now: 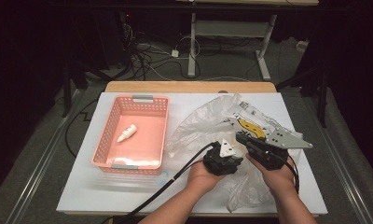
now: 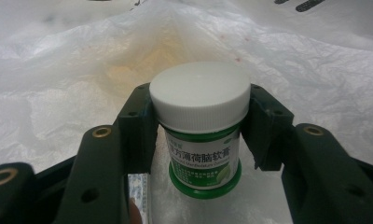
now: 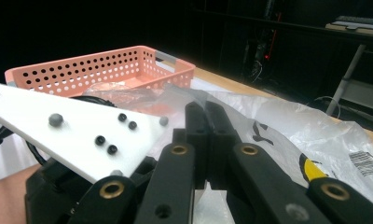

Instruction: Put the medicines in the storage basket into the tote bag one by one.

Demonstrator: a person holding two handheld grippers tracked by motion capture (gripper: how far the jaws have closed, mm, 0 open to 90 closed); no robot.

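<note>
A small jar (image 2: 201, 93) with a white screw cap and a green label stands upright inside a clear plastic bag (image 2: 72, 70). My left gripper (image 2: 199, 126) is shut on it, one jaw on each side just under the cap. In the high view the left gripper (image 1: 223, 150) reaches into the crumpled bag (image 1: 198, 126) near the table's front middle. My right gripper (image 1: 243, 138) sits just to its right. Its jaws are pressed together (image 3: 205, 121) on a fold of the bag film (image 3: 292, 116).
A pink perforated basket (image 1: 111, 122) stands at the left with a small white dropper bottle (image 1: 127, 133) lying in it. In the right gripper view the basket (image 3: 82, 70) is beyond the left gripper's white plate (image 3: 82, 126). The white mat (image 1: 82, 186) is bare in front of the basket.
</note>
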